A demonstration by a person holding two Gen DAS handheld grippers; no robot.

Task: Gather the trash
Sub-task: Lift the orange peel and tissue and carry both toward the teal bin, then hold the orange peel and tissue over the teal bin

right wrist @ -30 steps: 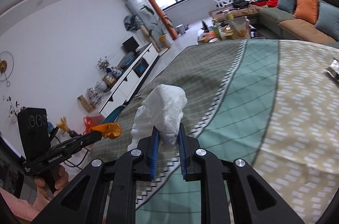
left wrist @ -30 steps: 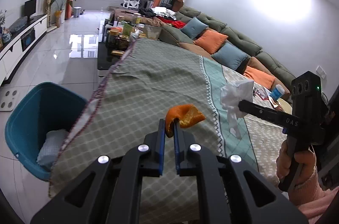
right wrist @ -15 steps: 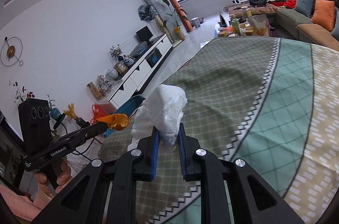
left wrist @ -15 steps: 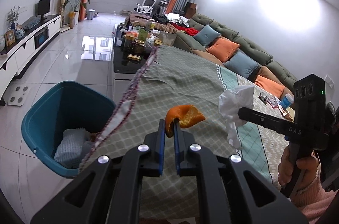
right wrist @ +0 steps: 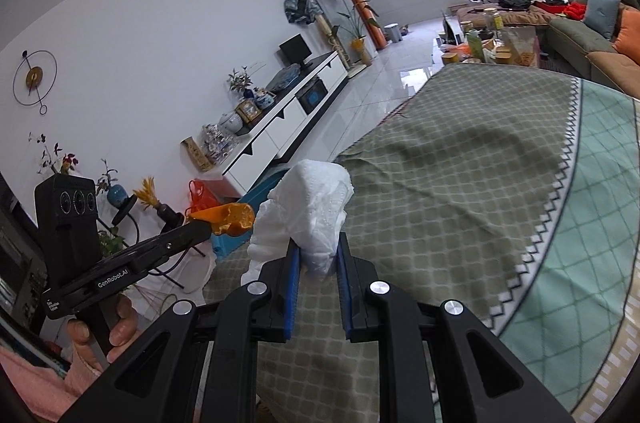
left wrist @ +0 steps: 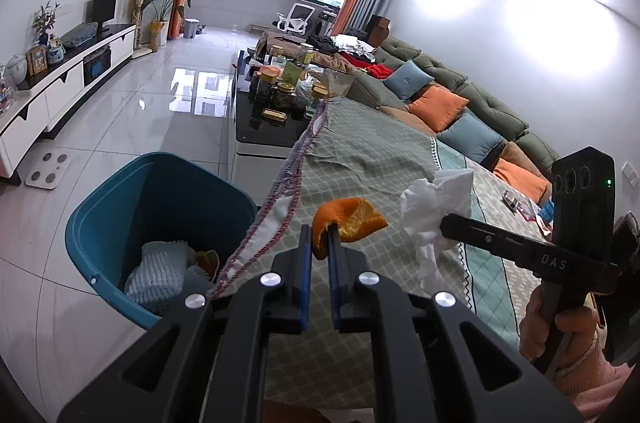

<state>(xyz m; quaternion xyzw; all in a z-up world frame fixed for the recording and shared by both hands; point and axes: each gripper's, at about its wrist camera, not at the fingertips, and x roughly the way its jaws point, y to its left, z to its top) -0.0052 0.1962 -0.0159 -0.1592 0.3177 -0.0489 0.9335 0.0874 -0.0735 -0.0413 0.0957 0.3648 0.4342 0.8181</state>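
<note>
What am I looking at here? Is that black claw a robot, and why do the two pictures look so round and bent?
There is no robot. A person holds a black two-finger gripper in each hand, and each gripper carries a wide-angle camera looking along its fingers, which bends the picture.

One picture comes from the left gripper. It is shut on a piece of orange peel. At its right edge you see the right hand with the other tool.

The other picture comes from the right gripper, shut on a crumpled white tissue.

Both hang over a table with a patterned green cloth. Beside the table, on the floor, stands a blue bin that already has some rubbish in it.
</note>
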